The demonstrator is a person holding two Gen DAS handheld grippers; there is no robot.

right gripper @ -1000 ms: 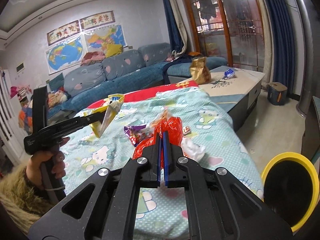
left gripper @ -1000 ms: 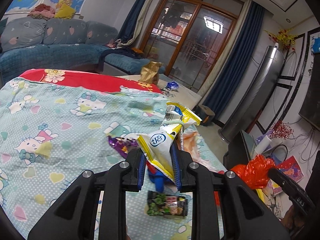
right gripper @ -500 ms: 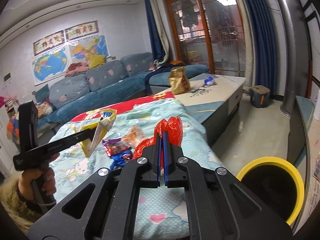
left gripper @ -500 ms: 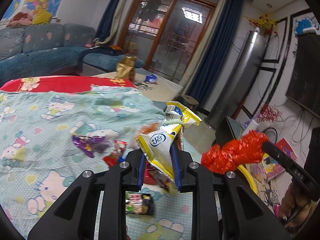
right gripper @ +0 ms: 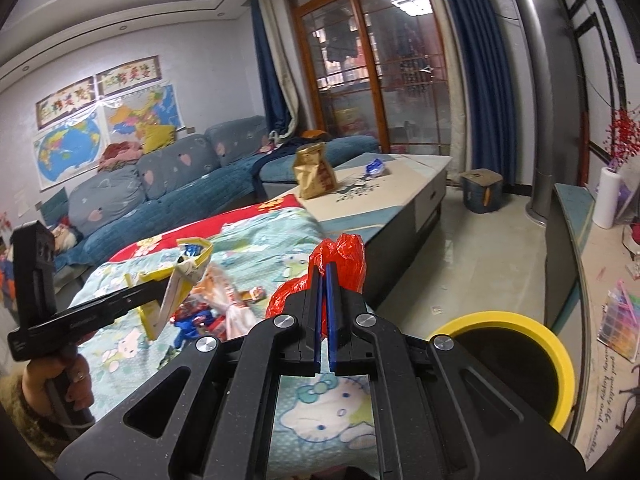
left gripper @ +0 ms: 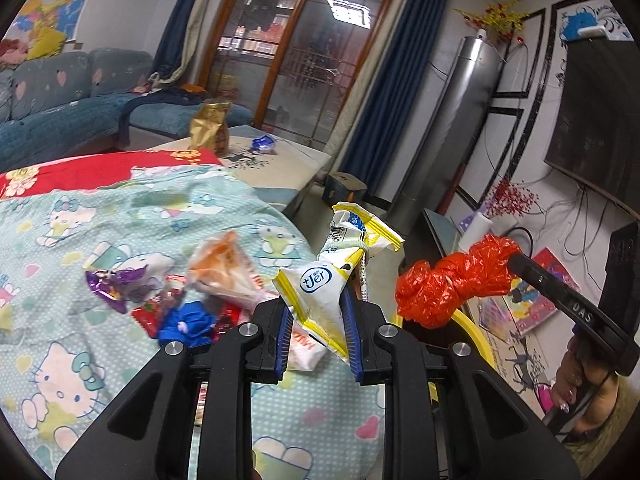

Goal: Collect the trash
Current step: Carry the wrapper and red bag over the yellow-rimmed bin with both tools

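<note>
Two pieces of rubbish are up in the air at once: the left gripper (left gripper: 318, 334) has its jaws partly closed, pinching a white-and-yellow wrapper (left gripper: 320, 292) by its lower end, while the right gripper (right gripper: 323, 300) is squeezed almost fully together on a crumpled red plastic bag (right gripper: 340, 260). Both are held clear of the cartoon-print blanket (left gripper: 80, 240), and that looks deliberate, since thin film like this would snag on the cloth if dragged. More wrappers, a purple wrapper (left gripper: 108, 284) and a blue scrap (left gripper: 186, 322) among them, lie in a loose heap on the blanket just beyond the left gripper, so the job seems far from finished. The right wrist view gives what the other hardly does: the yellow-rimmed bin (right gripper: 516, 344) stands open-mouthed on the floor beside the bed, near the red bag, and the hand (right gripper: 64, 372) on the left handle shows at its edge. The left wrist view offers only a sliver of yellow rim behind the red bag, but shows the bag's full knotted bulk from the side. I'd judge the bin is where both loads are headed.
</note>
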